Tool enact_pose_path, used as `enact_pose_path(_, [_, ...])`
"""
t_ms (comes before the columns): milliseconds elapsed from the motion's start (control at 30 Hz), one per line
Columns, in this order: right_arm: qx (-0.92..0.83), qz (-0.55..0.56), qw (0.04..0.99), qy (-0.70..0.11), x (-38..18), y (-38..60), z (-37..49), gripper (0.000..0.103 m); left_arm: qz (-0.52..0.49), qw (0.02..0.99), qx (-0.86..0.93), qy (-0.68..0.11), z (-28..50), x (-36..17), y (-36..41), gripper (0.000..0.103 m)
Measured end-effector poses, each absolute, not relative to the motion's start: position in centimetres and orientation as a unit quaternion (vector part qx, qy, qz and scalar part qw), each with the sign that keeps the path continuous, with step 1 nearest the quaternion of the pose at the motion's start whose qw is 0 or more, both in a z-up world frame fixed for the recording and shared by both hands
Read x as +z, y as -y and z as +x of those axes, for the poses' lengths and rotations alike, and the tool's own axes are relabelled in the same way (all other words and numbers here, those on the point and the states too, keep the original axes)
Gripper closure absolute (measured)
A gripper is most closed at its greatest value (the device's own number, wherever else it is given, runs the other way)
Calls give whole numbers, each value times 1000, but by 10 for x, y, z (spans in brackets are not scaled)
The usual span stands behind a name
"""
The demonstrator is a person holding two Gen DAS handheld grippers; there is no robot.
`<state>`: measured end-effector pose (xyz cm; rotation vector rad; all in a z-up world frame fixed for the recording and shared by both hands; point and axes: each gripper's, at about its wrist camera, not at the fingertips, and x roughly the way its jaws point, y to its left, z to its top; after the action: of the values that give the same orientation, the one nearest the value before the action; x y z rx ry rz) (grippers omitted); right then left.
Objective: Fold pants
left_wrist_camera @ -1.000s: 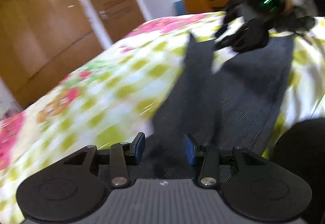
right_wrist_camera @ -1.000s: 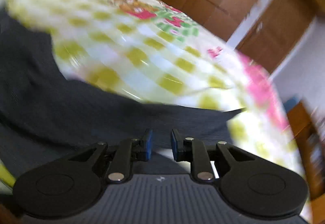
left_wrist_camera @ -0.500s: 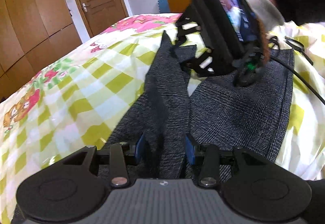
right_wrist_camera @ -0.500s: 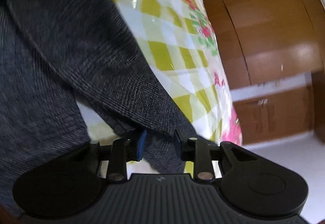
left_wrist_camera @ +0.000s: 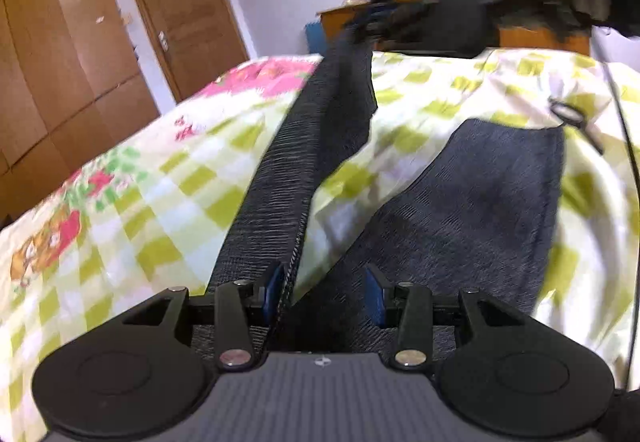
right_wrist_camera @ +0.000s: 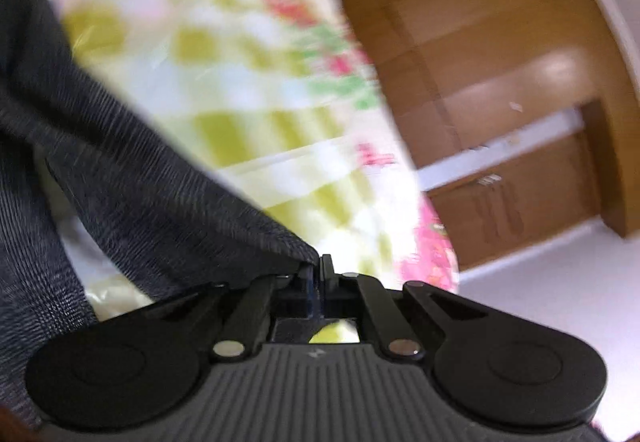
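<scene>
Left wrist view: the left gripper [left_wrist_camera: 322,292] has its fingers [left_wrist_camera: 273,288] wide apart, the dark grey pants [left_wrist_camera: 472,201] lying between them on the checked bed [left_wrist_camera: 132,201]; one leg stretches ahead, lifted by the right gripper [left_wrist_camera: 380,15].

Right wrist view: the right gripper [right_wrist_camera: 318,272] fingers are pinched together on a pants [right_wrist_camera: 140,181] corner.

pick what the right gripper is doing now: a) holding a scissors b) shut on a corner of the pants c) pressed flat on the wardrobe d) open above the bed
b: the right gripper has its fingertips closed together on a corner of the dark pants, and the cloth stretches away from it over the bedsheet.
</scene>
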<state>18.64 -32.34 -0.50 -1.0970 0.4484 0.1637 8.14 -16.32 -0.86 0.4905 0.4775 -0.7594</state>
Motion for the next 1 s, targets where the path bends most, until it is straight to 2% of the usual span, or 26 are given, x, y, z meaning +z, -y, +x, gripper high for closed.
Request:
enact_pose_path(133, [33, -469, 863, -186, 37, 345, 123, 102, 247, 849, -395, -250, 63, -20, 169, 46])
enact_pose_path(267, [16, -463, 852, -244, -2, 361, 57, 102, 271, 813, -420, -298, 55, -41, 182, 46])
enact_pose_path(367, [5, -438, 842, -315, -43, 371, 34, 103, 292, 808, -418, -293, 47, -43, 189, 46])
enact_pose_path(567, [-42, -327, 879, -344, -32, 392, 4, 100, 293, 813, -414, -285, 42, -39, 196, 46])
enact_pose_path(633, [-55, -235, 904, -354, -17, 409, 3, 93, 300, 811, -416, -281, 42, -39, 200, 46])
enact_pose_path(700, [-55, -94, 923, -369, -3, 432, 14, 90, 305, 809, -419, -277, 38, -39, 201, 46])
enact_pose_path(833, [-53, 149, 915, -371, -10, 477, 18, 77, 317, 809, -418, -266, 34, -38, 206, 46])
enact_pose_path(900, [-67, 241, 897, -363, -18, 494, 19, 77, 316, 809, -422, -262, 32, -38, 207, 46])
enact_pose_path(1000, [-82, 319, 876, -353, -33, 510, 24, 75, 315, 808, -424, -259, 30, -38, 209, 45])
